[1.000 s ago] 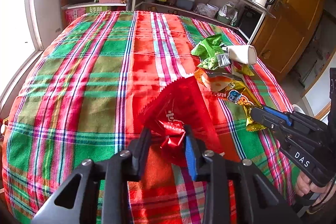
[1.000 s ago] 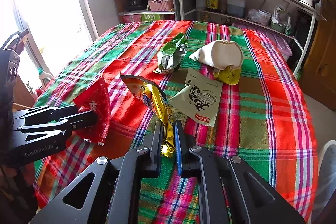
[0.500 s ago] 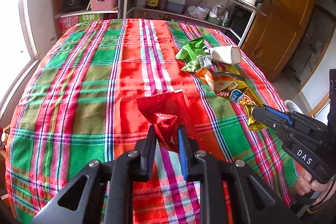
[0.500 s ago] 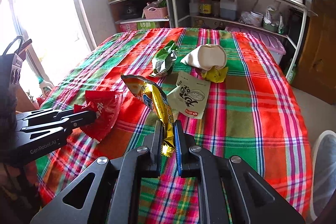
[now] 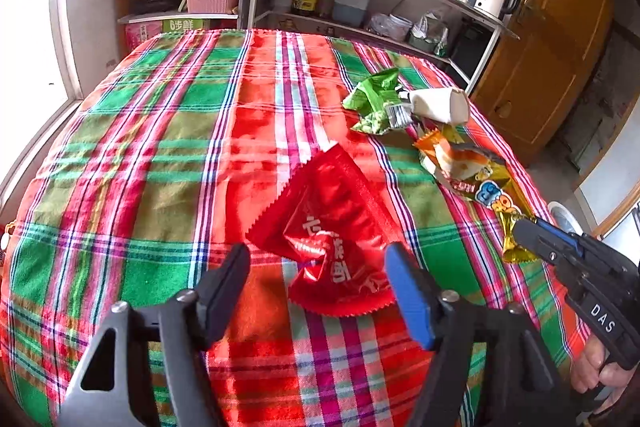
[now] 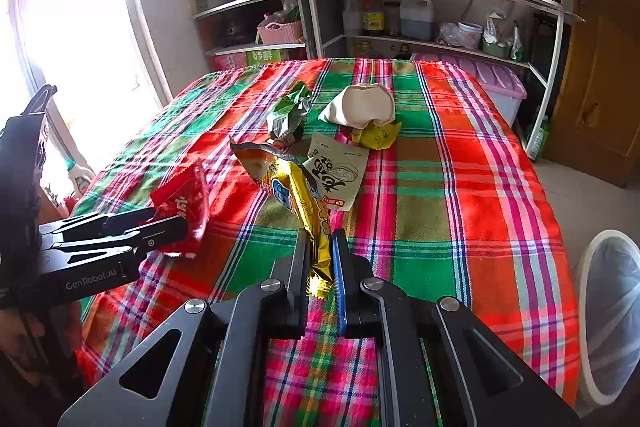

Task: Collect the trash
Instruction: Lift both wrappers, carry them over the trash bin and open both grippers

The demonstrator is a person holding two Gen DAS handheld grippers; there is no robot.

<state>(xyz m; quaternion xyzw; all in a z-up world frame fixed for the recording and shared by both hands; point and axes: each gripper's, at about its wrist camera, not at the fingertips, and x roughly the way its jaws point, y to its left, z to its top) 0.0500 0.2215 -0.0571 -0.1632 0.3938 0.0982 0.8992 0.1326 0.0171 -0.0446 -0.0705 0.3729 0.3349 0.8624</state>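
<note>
My left gripper [image 5: 318, 267] has its jaws spread and still opening. A crumpled red wrapper [image 5: 332, 235] sits loose between them, and neither pad presses on it. Seen from the right wrist, the red wrapper [image 6: 184, 203] stands at the left gripper's [image 6: 160, 227] tips; whether it rests on the cloth I cannot tell. My right gripper [image 6: 320, 251] is shut on the tail of a yellow snack wrapper [image 6: 292, 187], which rises above the plaid tablecloth [image 6: 440, 187]. The right gripper [image 5: 524, 233] shows at the right edge of the left wrist view.
Further back on the table lie a green wrapper [image 6: 290, 111], a white crumpled cup [image 6: 366, 105], a small yellow packet [image 6: 378, 135] and a pale printed packet [image 6: 336, 171]. A white-rimmed bin with a clear liner [image 6: 612, 327] stands off the table's right side. Shelves line the far wall.
The left gripper's jaws, shut on the red wrapper before, have spread apart and the wrapper has unfolded between them. The right gripper keeps its hold on the yellow wrapper and has shifted slightly.
</note>
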